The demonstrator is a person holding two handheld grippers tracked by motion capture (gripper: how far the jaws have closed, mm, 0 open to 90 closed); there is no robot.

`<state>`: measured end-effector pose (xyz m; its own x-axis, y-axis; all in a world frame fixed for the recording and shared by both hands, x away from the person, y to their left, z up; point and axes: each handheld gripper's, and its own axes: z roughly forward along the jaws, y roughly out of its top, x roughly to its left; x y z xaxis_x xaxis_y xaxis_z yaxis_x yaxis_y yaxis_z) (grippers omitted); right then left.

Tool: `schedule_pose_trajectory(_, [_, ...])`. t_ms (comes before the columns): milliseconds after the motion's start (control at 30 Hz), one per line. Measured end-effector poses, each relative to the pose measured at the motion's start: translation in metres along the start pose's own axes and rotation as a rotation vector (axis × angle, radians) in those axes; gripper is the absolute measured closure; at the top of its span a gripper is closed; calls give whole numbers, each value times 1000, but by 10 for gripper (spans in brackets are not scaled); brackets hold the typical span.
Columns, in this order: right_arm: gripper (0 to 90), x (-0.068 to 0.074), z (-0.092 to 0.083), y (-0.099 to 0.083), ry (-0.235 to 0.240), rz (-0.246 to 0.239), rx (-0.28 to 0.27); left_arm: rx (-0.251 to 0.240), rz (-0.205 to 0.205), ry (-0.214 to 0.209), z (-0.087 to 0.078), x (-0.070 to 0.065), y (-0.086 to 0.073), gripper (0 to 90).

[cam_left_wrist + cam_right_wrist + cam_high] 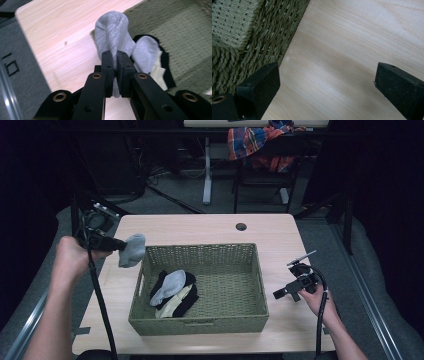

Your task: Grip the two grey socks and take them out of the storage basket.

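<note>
nearest the person, the woven green basket (200,322) sits mid-table, with a small heap of socks (173,292) in its near-left part: black, cream and pale grey pieces lying over one another. to the right of the basket, the right gripper (286,291) hovers over bare table (280,245), its jaws spread wide with nothing between them, the basket wall just beside its left jaw in the right gripper view.

farther back and to the left, the left gripper (121,244) has its jaws pressed together on a grey sock (113,35), held above the table just outside the basket's far-left corner. it is pinched near one end. in the high view it droops down, its long axis roughly vertical, the free end nearest the table.

judging by the folds, the sock is light, soft and limp, not slippery or fragile; a pinch anywhere on the fabric should hold, though a grip on a bunched fold looks safest.
</note>
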<state>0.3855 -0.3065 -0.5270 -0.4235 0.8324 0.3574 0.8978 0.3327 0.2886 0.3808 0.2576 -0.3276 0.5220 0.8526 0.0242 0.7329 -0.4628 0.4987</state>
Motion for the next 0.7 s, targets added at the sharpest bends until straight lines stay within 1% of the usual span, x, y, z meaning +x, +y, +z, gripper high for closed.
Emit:
schedule_pose_trajectory(33, [59,0,0,0,0,0,0,0,0,0,0,0,0,857])
schedule_pose_trajectory(67, [60,-1,-2,1,-2,-19,23,-6,-17,-1,-1,5,-3,857])
schedule_pose_trajectory(100, [60,0,0,0,0,1,0,-1,-36,15,-3,10,-8,857])
schedule_pose_trajectory(133, [60,-1,0,0,1,-7,8,-1,-36,15,-3,10,-8,857])
schedule_pose_trajectory(167, [60,-1,0,0,1,-7,8,-5,-50,21,-4,14,-10,857])
schedule_pose_trajectory(200, [59,0,0,0,-3,2,-2,3,-61,45,-6,19,-14,857])
schedule_pose_trajectory(233, [60,1,0,0,-4,3,-3,-1,-73,60,-7,21,-16,857])
schedule_pose_trajectory(267, [60,0,0,0,-4,3,-3,-1,-73,60,-7,21,-16,857])
schedule_pose_trajectory(300, [59,0,0,0,-3,3,-2,5,-87,77,-8,26,-20,857])
schedule_pose_trajectory(333, [60,0,0,0,-3,2,-2,10,-98,85,-8,28,-22,857])
schedule_pose_trajectory(400, [59,-1,-2,1,-2,-24,29,21,-109,101,-7,32,-25,857])
schedule_pose_trajectory(433, [59,-1,-2,1,-2,-24,29,21,-109,101,-7,32,-25,857])
schedule_pose_trajectory(467, [59,-1,-1,1,-1,-20,21,27,-123,115,-4,35,-29,857])
schedule_pose_trajectory(500, [59,0,0,0,1,-9,7,29,-128,121,-2,36,-32,857])
schedule_pose_trajectory(533, [59,0,0,0,1,-9,7,29,-128,121,-2,36,-32,857])
schedule_pose_trajectory(567, [59,-1,-2,1,-2,-24,29,34,-136,127,1,37,-34,857])
schedule_pose_trajectory(600, [59,-1,-2,1,-2,-24,29,38,-138,131,3,38,-36,857])
schedule_pose_trajectory(633, [58,-1,-1,1,1,-16,20,43,-150,135,10,39,-41,857])
schedule_pose_trajectory(700, [58,-1,-1,1,0,-17,22,46,-164,129,17,40,-46,857])
